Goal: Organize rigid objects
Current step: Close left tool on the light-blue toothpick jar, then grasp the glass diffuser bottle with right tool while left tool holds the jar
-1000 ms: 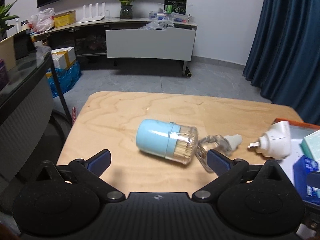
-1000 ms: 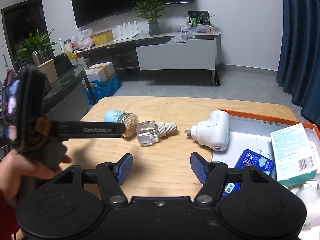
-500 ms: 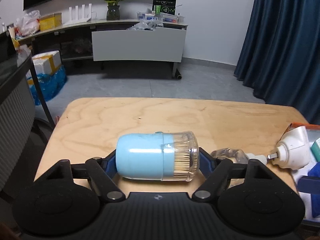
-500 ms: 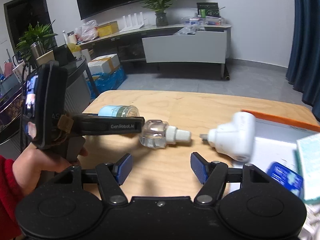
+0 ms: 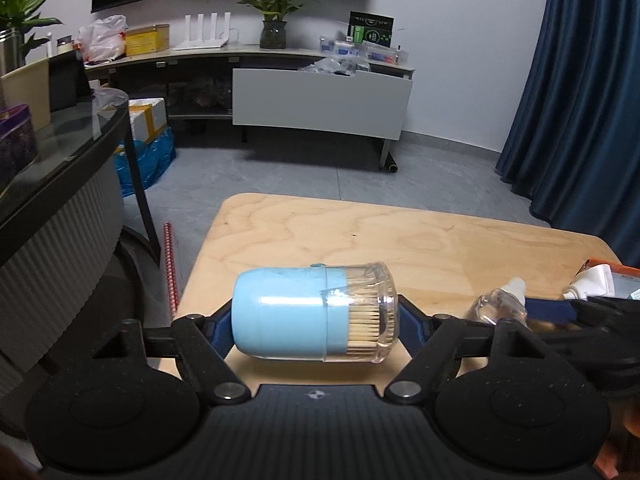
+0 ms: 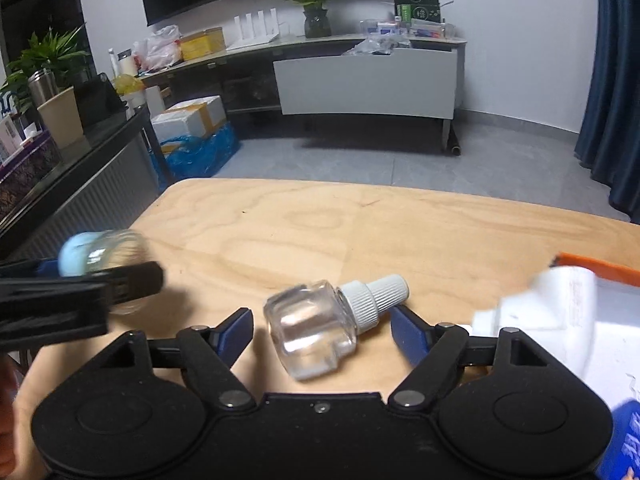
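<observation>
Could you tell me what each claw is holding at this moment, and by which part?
The left claw grips the toothpick holder end to end; the right claw, just opening, straddles the clear bottle without holding it.

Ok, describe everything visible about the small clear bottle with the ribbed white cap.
The clear bottle looks like squat, thick glass or clear plastic, and any contents are hard to make out. A ribbed white screw cap steps down to a narrower tip. It lies on its side on the wooden table, cap pointing up-right towards the white plug-in device. It sits between the right gripper's blue pads, whose jaws have just been opening; neither pad visibly presses it.
</observation>
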A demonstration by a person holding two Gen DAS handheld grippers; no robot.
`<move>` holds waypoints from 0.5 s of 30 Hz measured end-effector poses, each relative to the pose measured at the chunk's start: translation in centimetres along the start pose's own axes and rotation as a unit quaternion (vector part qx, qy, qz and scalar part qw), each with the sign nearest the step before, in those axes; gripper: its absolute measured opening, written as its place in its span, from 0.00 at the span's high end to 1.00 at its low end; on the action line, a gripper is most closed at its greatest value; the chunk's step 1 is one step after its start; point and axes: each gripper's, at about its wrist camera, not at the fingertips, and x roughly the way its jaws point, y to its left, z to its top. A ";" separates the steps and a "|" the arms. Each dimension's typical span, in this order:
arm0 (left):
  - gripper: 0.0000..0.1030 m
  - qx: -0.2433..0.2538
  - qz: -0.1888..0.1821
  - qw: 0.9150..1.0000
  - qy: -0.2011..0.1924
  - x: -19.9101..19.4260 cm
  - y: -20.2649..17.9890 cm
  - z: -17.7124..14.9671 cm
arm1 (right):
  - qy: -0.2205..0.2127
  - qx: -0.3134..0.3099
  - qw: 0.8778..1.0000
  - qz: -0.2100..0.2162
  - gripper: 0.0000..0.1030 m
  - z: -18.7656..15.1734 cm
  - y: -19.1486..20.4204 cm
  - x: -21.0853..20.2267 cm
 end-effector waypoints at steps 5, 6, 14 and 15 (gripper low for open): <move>0.24 -0.011 -0.003 1.000 0.000 -0.3 0.3 -0.1 | 0.001 -0.011 1.000 -0.001 0.29 -0.1 0.2 -0.2; 0.24 -0.013 -0.005 1.000 -0.002 -0.5 0.1 -0.2 | -0.003 -0.008 1.000 0.001 0.29 -0.3 0.2 -0.6; 0.24 -0.012 -0.008 1.000 -0.008 -3.4 -0.5 -0.8 | -0.034 -0.007 0.999 0.015 0.29 -1.6 1.1 -6.5; 0.24 -0.014 -0.005 1.000 -0.010 -4.0 -0.5 -0.9 | -0.038 -0.009 0.999 0.013 0.29 -1.8 1.2 -7.3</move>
